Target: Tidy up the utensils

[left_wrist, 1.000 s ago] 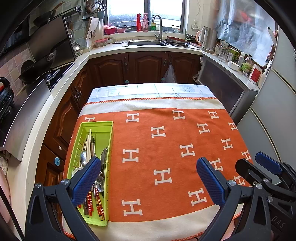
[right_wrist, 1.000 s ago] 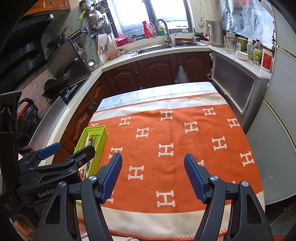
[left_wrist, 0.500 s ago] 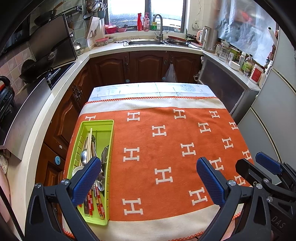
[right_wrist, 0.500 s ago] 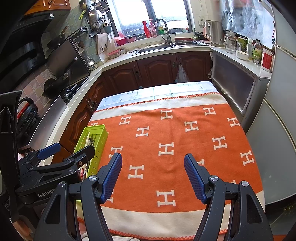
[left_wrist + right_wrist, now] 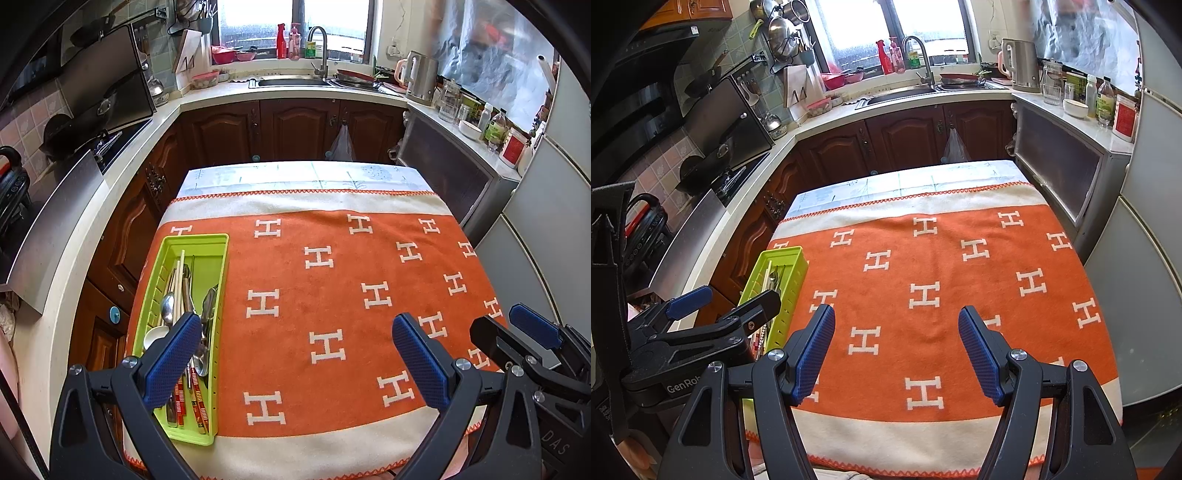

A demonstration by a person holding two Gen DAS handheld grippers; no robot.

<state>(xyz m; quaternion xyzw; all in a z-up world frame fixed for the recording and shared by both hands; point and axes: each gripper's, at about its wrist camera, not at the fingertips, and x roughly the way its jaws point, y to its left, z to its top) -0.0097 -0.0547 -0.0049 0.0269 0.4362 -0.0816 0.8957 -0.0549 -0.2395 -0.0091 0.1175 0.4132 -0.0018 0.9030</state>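
Note:
A lime green utensil tray [image 5: 218, 243] lies along the left edge of the table on an orange blanket with white H marks [image 5: 332, 295]. It holds several utensils [image 5: 184, 295]: metal spoons, pale chopsticks and red-handled pieces. The tray also shows in the right wrist view [image 5: 790, 258]. My left gripper [image 5: 295, 354] is open and empty, above the table's near edge, its left finger over the tray's near half. My right gripper [image 5: 897, 350] is open and empty, above the blanket's near middle. The right gripper's body shows at the right of the left wrist view [image 5: 532, 354].
Kitchen counters with dark wood cabinets [image 5: 295, 125] surround the table. A stove with pans [image 5: 92, 125] is at left, a sink [image 5: 291, 82] at the back, a kettle [image 5: 421, 79] and bottles at right. A grey cabinet [image 5: 1067, 173] stands close to the table's right side.
Both grippers stay open and almost still. The left wrist view has drifted very slightly back from the table; nothing on the table has moved.

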